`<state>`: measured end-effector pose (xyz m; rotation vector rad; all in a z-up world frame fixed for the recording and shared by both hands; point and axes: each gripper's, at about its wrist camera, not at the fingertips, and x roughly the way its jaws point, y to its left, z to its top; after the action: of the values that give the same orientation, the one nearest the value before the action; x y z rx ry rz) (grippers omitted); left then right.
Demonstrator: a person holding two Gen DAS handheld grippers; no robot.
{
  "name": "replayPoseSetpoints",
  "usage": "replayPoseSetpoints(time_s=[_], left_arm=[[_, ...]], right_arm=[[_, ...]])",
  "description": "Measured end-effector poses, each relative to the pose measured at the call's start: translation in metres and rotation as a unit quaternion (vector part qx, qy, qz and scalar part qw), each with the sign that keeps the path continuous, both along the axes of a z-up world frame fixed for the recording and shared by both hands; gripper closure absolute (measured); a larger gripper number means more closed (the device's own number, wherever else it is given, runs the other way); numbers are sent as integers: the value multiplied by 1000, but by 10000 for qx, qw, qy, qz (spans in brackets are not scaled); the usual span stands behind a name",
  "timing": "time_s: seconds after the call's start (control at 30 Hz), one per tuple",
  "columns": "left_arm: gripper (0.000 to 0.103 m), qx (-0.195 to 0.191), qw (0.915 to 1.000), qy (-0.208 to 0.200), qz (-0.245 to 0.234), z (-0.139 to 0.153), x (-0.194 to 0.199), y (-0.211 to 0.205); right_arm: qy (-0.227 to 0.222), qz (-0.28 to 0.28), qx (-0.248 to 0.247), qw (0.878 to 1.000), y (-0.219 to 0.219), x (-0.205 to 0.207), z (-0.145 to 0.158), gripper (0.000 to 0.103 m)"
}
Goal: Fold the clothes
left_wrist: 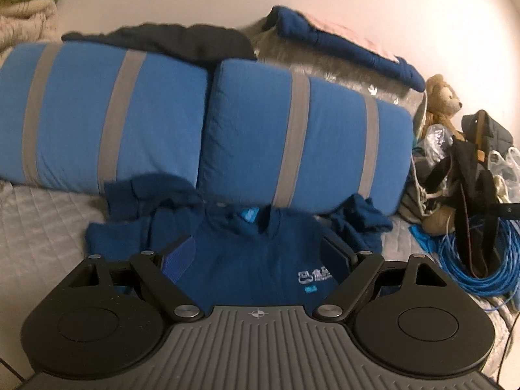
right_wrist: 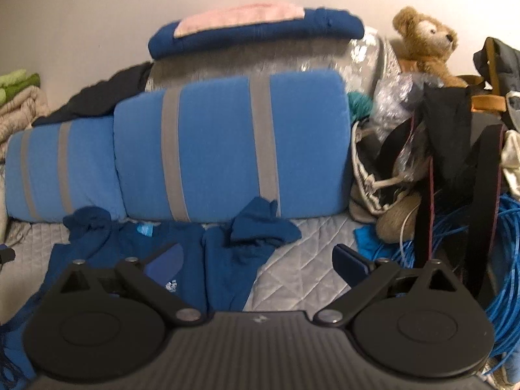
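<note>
Two grippers, left (left_wrist: 260, 255) and right (right_wrist: 260, 261), hang wide apart over the soft, floppy blue shirt (left_wrist: 253, 260); grab its bunched sleeves near the bed's (right_wrist: 302, 260) back edge.

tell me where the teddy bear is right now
The teddy bear sits at upper right in both wrist views, against the wall, right of the striped blue pillows.

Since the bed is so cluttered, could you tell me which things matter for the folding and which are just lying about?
For the job:
navy T-shirt
left gripper, open
right gripper, open

Lying about:
striped blue pillows
teddy bear
blue cable coil
folded blue garment
</note>
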<state>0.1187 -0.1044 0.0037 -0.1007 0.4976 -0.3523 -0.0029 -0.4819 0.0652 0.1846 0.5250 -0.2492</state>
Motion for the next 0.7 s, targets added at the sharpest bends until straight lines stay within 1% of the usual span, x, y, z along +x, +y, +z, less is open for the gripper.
replayPoseSetpoints(time_s=[0.07,0.17,0.27,0.4,0.47,0.57,0.7], left_arm=[[19,-106,9999,10,24,-8,1,1],[19,-376,9993,18,39,-20,2,6],[19,-508,9987,73,-30,-27,4,9],[19,-569,9983,24,-144,-30,5,12],[19,-556,9983,83,-133,-32,7,12],[19,-580,9981,166,-137,-35,9,12],[19,-560,9982,185,-136,-38,10,11]], right_arm=[[74,24,-69,9999,1,10,-10,2],[206,60,-176,9996,3,28,-27,2],[335,109,-280,9990,5,47,-43,2],[422,146,-355,9984,6,73,-63,2],[446,140,-342,9983,6,87,-72,3],[483,130,-324,9982,6,109,-86,8],[563,128,-354,9977,7,139,-104,19]])
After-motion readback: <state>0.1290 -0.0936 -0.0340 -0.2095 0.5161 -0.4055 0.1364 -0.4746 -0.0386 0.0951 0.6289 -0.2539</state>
